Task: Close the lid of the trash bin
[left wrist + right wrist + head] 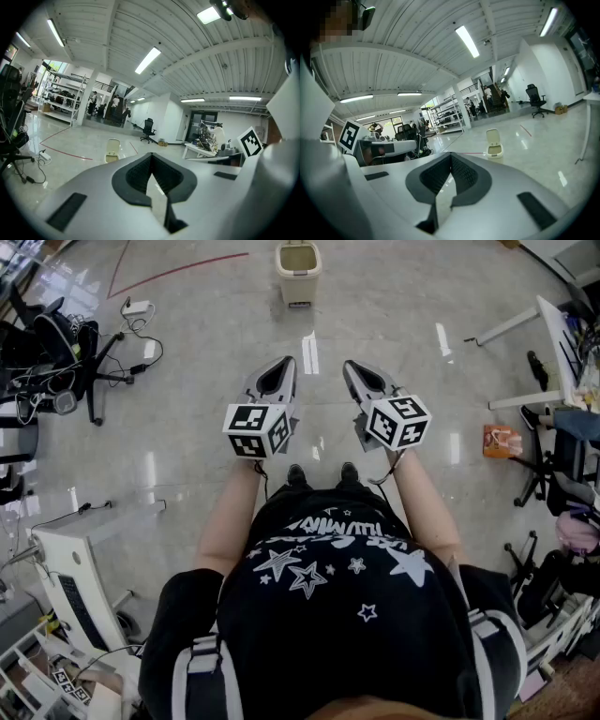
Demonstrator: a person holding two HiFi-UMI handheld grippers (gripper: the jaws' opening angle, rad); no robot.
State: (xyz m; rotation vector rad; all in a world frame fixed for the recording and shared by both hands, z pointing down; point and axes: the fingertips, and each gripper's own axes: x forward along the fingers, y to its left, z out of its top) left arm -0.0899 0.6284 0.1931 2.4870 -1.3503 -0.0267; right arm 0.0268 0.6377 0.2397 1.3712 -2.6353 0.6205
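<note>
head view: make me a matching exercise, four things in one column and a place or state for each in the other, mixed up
Things:
1. trash bin
2. left tool
3. orange packet
4. white box

Places or states:
a. lying at the far right of the view
b. at the upper left of the view
c. standing open at the top centre, well ahead of the person
d. shut, with nothing between its jaws

Pairs: 1-c, 2-d, 3-a, 4-b
</note>
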